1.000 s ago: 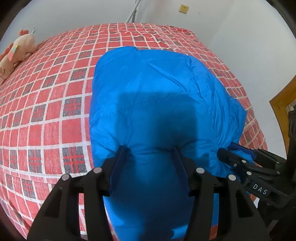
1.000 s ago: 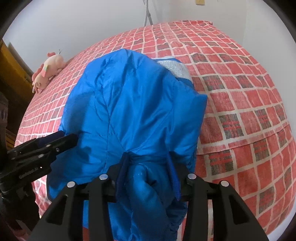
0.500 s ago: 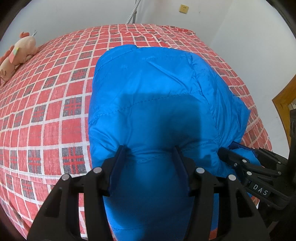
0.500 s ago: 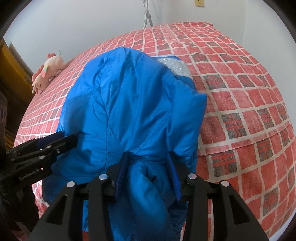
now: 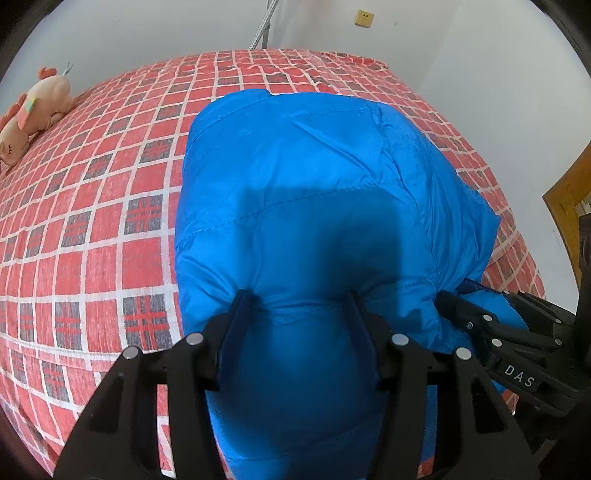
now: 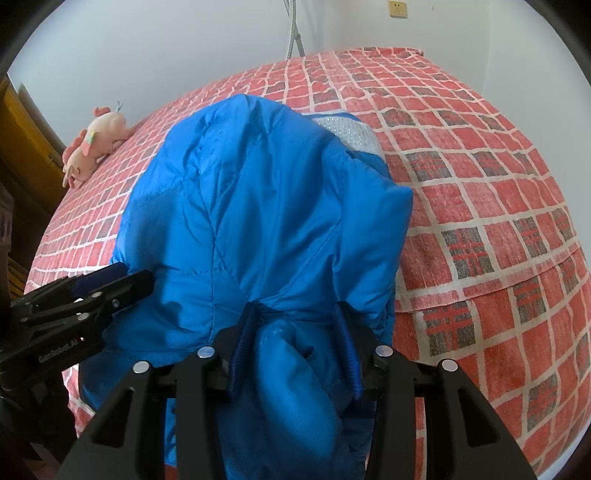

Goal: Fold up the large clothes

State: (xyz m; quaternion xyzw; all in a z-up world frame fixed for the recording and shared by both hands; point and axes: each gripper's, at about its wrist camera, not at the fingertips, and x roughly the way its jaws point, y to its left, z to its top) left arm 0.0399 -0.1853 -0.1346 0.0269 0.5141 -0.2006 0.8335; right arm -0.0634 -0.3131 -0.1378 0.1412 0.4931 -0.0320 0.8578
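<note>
A red plaid bedspread (image 5: pixel 110 206) is covering the whole bed, and a pink plush toy (image 5: pixel 33 110) is lying near its far left edge. A yellow wall socket (image 5: pixel 364 17) is sitting high on the white wall, and a wooden frame (image 5: pixel 569 192) is showing at the right.

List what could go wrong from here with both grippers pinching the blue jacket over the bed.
1. The jacket is slick and puffy; it could slide out of the left gripper or right gripper if pulled.
2. Both hold bunched fabric at the near edge, so the fold may come out lumpy or uneven.
3. That edge overhangs the bed, so a lost hold could let it sag floorward.
</note>
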